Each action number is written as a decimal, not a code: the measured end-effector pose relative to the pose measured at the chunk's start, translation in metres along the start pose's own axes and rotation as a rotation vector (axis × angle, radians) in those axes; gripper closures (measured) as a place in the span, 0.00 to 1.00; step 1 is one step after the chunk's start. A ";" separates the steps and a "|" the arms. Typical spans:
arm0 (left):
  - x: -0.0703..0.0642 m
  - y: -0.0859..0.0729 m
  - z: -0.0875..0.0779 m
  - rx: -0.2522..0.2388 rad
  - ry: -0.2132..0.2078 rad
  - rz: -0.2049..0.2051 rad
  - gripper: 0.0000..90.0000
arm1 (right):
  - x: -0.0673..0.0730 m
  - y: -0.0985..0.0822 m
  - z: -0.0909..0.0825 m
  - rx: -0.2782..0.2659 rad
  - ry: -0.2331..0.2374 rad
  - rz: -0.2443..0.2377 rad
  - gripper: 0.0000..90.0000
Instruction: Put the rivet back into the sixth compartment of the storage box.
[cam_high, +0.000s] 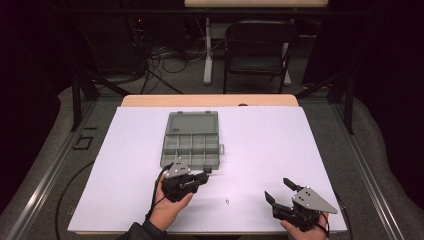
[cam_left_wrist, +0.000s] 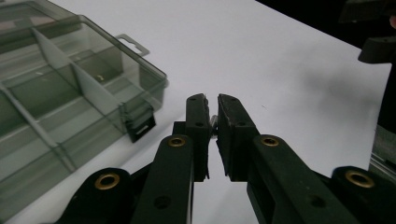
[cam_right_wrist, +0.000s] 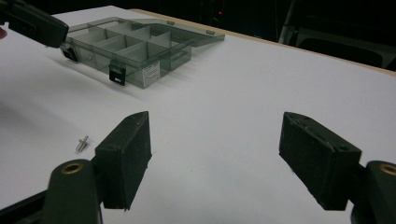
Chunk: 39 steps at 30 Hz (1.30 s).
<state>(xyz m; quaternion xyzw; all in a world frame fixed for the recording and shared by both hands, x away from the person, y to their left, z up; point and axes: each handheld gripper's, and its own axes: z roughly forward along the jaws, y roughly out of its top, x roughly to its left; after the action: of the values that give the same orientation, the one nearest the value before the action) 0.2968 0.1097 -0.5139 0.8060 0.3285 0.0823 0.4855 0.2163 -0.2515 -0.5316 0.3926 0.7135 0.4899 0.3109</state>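
left gripper (cam_left_wrist: 212, 100) is pinched nearly shut on a tiny metal pin (cam_left_wrist: 213, 122), only a sliver of it showing between the pads, right by the near corner of the open organizer box (cam_high: 192, 140). grip looks marginal, so the pin could slip and bounce outside the compartments. right gripper (cam_right_wrist: 215, 140) hangs wide open, empty, with another small pin (cam_right_wrist: 81, 143) lying on the table (cam_high: 280, 150).

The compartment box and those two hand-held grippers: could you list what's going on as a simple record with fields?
Box: clear grey compartment box, lid open, on the white table
Left hand-held gripper: shut on a small metal part, beside the box's near corner
Right hand-held gripper: open, holding nothing, over bare table
Loose item: small metal pin lying on the table between the grippers
Box contents: compartments look empty
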 end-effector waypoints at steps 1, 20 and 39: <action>0.003 0.001 -0.002 -0.006 0.008 -0.004 0.92 | 0.000 0.000 0.000 0.003 0.000 -0.001 0.28; 0.044 0.006 -0.034 -0.102 0.116 -0.109 0.92 | 0.000 0.000 0.000 0.002 0.004 -0.002 0.28; 0.063 0.009 -0.021 -0.085 0.177 -0.133 0.92 | 0.001 0.000 0.000 0.012 -0.002 -0.005 0.28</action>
<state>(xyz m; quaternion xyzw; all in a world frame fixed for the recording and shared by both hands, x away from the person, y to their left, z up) 0.3404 0.1606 -0.5078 0.7506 0.4190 0.1344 0.4929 0.2159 -0.2507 -0.5315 0.3932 0.7172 0.4845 0.3102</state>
